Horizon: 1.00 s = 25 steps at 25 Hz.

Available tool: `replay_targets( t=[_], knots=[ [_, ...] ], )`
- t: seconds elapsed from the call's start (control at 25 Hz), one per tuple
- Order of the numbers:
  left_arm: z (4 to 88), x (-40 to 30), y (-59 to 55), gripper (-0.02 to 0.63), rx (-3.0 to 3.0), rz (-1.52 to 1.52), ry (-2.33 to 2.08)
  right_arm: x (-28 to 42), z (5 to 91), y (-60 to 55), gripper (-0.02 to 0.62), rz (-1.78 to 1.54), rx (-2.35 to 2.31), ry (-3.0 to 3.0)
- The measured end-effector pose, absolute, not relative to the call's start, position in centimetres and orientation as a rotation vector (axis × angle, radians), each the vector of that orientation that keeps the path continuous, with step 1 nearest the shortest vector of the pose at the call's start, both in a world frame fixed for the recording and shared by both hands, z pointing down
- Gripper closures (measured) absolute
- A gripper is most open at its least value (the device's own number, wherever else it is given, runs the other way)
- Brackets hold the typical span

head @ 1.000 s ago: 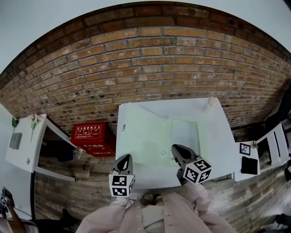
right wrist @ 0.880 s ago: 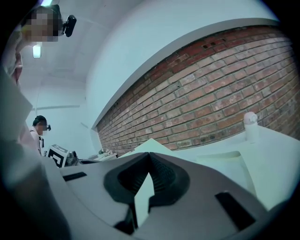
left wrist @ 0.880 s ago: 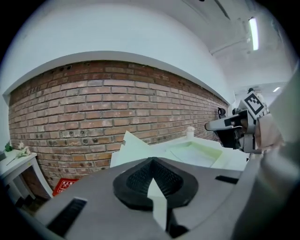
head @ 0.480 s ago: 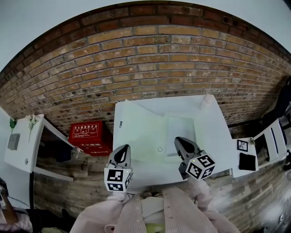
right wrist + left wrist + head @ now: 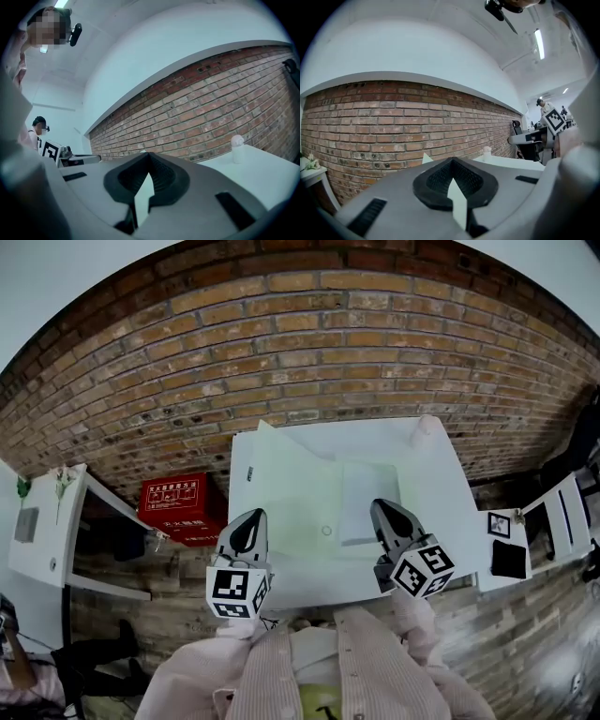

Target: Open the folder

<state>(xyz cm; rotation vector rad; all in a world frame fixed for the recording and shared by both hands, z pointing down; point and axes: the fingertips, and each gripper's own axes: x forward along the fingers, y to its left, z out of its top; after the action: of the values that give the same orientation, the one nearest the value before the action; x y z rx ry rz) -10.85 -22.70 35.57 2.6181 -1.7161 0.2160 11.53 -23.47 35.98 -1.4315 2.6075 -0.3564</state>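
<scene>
A pale green see-through folder (image 5: 298, 486) lies on the white table (image 5: 448, 512), a white sheet (image 5: 367, 501) inside it and a snap button (image 5: 326, 531) near its front edge. Its left part tilts up, one corner raised toward the brick wall. My left gripper (image 5: 251, 517) is shut on the folder's near left edge; in the left gripper view a thin pale sheet (image 5: 458, 202) runs between the jaws of that gripper (image 5: 452, 180). My right gripper (image 5: 384, 510) holds the near right edge, and the right gripper view shows a pale sheet (image 5: 142, 193) pinched in the gripper (image 5: 149, 176).
A small white bottle (image 5: 424, 431) stands at the table's far right corner. Behind the table is a brick wall (image 5: 309, 362). A red box (image 5: 178, 507) sits on the floor at left beside a white side table (image 5: 47, 535). A white stand (image 5: 553, 531) is at right.
Both grippers have risen toward the camera with the folder's near edge in them. The folder's left corner stands higher than before.
</scene>
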Motion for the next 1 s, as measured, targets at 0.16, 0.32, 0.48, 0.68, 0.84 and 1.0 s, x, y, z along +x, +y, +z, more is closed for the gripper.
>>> replay_targets(
  t=[0.16,0.32,0.48,0.68,0.84,1.0],
  knots=[
    [35.4,-10.4,-23.0,0.612,2.634,0.209,-1.706,12.1,35.5,-23.4,0.591,-0.315,-1.455,2.601],
    [36.0,-10.1,-22.9,0.612,2.629,0.221,-1.696,12.6,35.4,-23.1,0.591,-0.296,-1.455,2.597],
    [36.4,-9.9,-22.9,0.612,2.621,0.234,-1.692,13.1,35.5,-23.0,0.591,-0.294,-1.467,2.588],
    [36.8,-10.0,-22.9,0.612,2.611,0.242,-1.695,13.5,35.7,-23.0,0.592,-0.293,-1.484,2.576],
    [37.0,-9.8,-22.7,0.612,2.605,0.242,-1.694,13.9,35.6,-22.9,0.592,-0.299,-1.496,2.568],
    [36.8,-9.7,-22.6,0.612,2.602,0.242,-1.697,14.2,35.7,-22.6,0.592,-0.286,-1.503,2.576]
  ],
)
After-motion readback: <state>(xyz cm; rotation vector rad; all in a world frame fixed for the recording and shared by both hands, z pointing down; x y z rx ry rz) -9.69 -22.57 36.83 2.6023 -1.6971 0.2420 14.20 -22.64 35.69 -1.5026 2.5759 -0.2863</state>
